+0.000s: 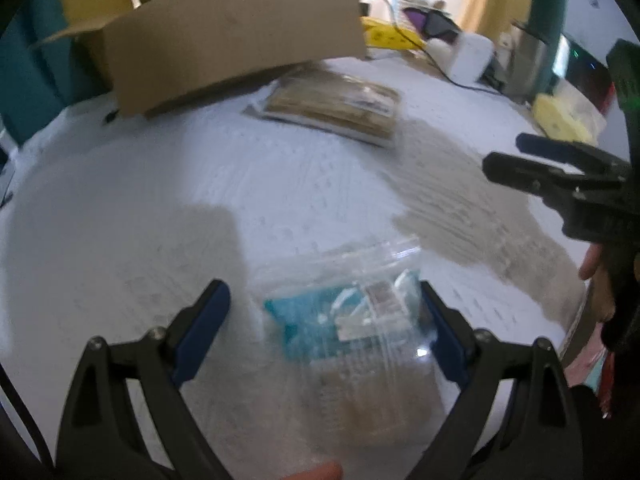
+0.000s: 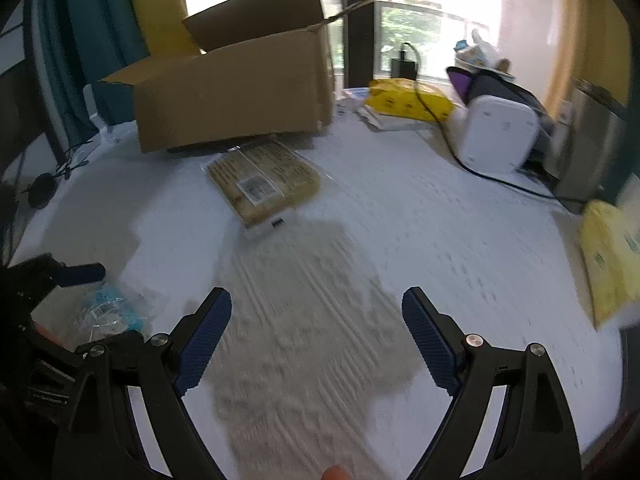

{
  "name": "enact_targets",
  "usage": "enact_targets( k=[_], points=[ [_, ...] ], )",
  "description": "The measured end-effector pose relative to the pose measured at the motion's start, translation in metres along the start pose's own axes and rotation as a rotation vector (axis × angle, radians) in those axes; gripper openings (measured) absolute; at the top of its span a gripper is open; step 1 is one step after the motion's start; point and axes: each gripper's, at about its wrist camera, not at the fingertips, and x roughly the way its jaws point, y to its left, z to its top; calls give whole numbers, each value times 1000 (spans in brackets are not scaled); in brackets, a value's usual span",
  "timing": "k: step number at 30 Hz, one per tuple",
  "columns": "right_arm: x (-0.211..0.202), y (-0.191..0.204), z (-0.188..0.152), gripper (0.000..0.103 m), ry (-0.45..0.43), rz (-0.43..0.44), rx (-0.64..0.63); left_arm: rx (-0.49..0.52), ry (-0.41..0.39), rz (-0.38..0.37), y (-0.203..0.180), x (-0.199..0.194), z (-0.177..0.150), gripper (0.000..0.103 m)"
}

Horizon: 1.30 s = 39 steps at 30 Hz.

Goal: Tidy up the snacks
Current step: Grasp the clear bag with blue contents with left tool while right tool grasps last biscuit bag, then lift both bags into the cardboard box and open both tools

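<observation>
A clear plastic bag with a teal snack packet [image 1: 352, 320] lies on the white table between the fingers of my left gripper [image 1: 324, 304], which is open around it; it also shows in the right wrist view [image 2: 106, 312]. A flat tan snack pack [image 1: 336, 104] lies near the open cardboard box [image 1: 236, 40], also seen in the right wrist view as the tan pack [image 2: 264, 184] and box [image 2: 236, 84]. My right gripper [image 2: 316, 316] is open and empty above the table; from the left wrist view the right gripper [image 1: 516, 156] is at the right edge.
A white device [image 2: 498, 134] with a black cable, yellow packets [image 2: 408, 98] and a purple bag stand at the back right. Another yellow packet [image 2: 610, 256] lies at the right table edge. A grey shadow patch crosses the tablecloth [image 2: 440, 216].
</observation>
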Motion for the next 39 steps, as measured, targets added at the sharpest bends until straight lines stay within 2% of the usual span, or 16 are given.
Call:
enact_targets(
  k=[2, 5, 9, 16, 19, 21, 26, 28, 30, 35, 39],
  points=[
    [10, 3, 9, 90, 3, 41, -22, -4, -2, 0, 2, -2, -2, 90],
    [22, 8, 23, 90, 3, 78, -68, -34, -7, 14, 8, -5, -2, 77],
    [47, 10, 47, 90, 17, 151, -114, -107, 5, -10, 21, -4, 5, 77],
    [87, 15, 84, 90, 33, 181, -221, -195, -21, 12, 48, 0, 17, 70],
    [104, 11, 97, 90, 49, 204, -206, -207, -34, 30, 57, -1, 22, 69],
    [118, 7, 100, 90, 102, 243, -177, -218, -41, 31, 64, -4, 25, 69],
    [125, 22, 91, 96, 150, 288, -205, -226, -69, 67, 77, -10, 28, 69],
    [125, 34, 83, 98, 149, 249, -238, -228, -81, 78, 82, -12, 29, 69],
    [129, 49, 73, 98, 158, 174, -297, -231, -97, 85, 85, -15, 30, 69],
    [117, 61, 68, 86, 130, 177, -313, -231, -138, 102, 86, -29, 31, 69],
    [96, 70, 55, 83, 115, 224, -340, -223, -170, 122, 87, -40, 35, 69]
  ],
)
